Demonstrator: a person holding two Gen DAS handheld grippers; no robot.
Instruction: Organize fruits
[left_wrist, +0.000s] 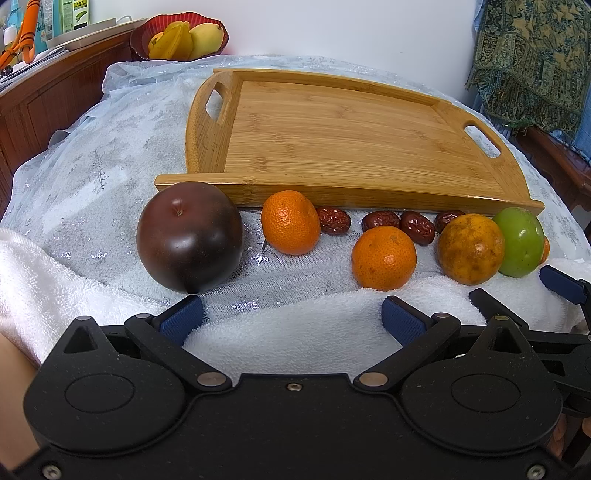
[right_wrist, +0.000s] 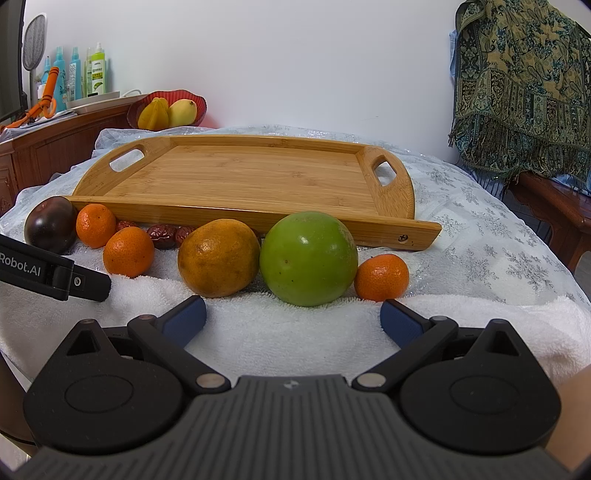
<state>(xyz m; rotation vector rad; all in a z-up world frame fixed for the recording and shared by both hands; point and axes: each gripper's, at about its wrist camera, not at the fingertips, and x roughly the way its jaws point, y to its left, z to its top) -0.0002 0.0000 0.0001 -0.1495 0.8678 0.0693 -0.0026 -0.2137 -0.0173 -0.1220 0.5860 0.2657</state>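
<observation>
Right claw (right_wrist: 292, 314) at bottom centre, blue pads wide apart, empty, over white terry towel (right_wrist: 288, 332). Mid-frame row: dark purple round fruit (right_wrist: 50, 223), three small orange tangerines (right_wrist: 95, 225) (right_wrist: 128, 252) (right_wrist: 382, 277), wrinkled red dates (right_wrist: 162, 235), yellow-brown orange (right_wrist: 218, 257) touching round green fruit (right_wrist: 308, 259). Empty bamboo handled tray (right_wrist: 258, 177) behind. Left claw (right_wrist: 55, 273) at left edge.

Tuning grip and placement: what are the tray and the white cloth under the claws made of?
Tray: looks like bamboo, with a strip-jointed grain, smooth low-sheen finish and a screw at the front rail's end. White cloth: looks like terry towel, with a looped, matte pile.
</observation>
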